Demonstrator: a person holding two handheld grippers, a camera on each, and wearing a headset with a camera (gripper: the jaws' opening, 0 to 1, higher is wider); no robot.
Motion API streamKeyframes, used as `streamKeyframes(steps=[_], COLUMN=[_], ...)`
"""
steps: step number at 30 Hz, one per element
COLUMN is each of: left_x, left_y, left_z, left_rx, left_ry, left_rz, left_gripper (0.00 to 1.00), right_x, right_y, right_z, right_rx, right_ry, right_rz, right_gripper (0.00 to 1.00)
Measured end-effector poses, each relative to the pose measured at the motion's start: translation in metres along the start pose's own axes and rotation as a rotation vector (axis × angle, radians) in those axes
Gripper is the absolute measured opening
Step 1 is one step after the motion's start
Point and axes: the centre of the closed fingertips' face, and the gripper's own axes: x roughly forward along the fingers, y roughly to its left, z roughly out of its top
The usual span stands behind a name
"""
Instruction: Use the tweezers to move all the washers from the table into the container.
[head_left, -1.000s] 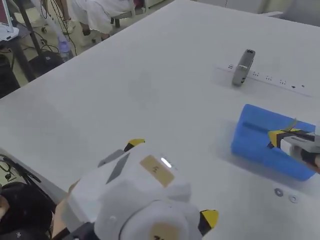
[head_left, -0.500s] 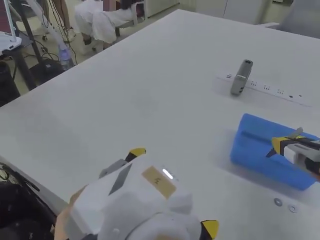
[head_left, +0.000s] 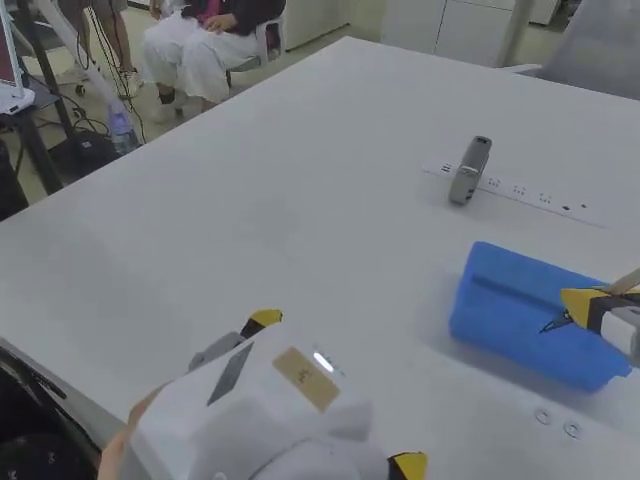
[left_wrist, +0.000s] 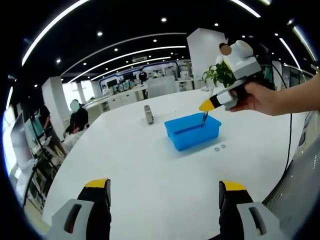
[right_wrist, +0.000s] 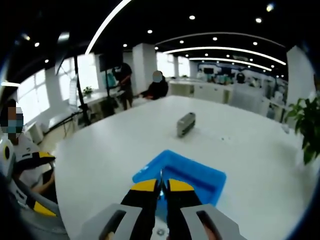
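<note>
Head view: washers (head_left: 543, 417) nr R fingers (head_left: 582, 299)

I can't read any text, number or brand from here. The tan sticker (head_left: 305, 365) on top of the left gripper (head_left: 336, 392) carries a small mark, too blurred to make out. The white power strip (head_left: 520, 190) lying on the table (head_left: 300, 200) has faint dark marks, too small to read.
</note>
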Motion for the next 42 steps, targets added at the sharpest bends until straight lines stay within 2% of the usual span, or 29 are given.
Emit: streamKeyframes(steps=[7,14,19,25,32,42], left_x=[0.000,0.000,0.000,0.000,0.000,0.000], left_y=[0.000,0.000,0.000,0.000,0.001,0.001], left_z=[0.000,0.000,-0.001,-0.001,-0.001,-0.001], left_rx=[0.003,-0.001,0.000,0.001,0.001,0.002], left_ry=[0.003,0.002,0.006,0.007,0.009,0.008], left_rz=[0.001,-0.002,0.000,-0.001,0.002,0.001], left_gripper=[0.91,0.92,0.92,0.91,0.91,0.91], right_x=[-0.012,-0.006,-0.002,0.001,0.004,0.004], right_y=[0.004,0.006,0.003,-0.002,0.000,0.001], right_z=[-0.021,-0.057,-0.069,-0.070,-0.076,-0.074], right_rx=[0.011,0.018,-0.003,-0.010,-0.023,-0.033], right_ry=[0.030,0.106,0.138,0.142,0.157,0.154], right_rz=[0.000,-0.004,-0.011,-0.019,-0.018,-0.020], right_gripper=[0.03,0.03,0.03,0.03,0.03,0.02])
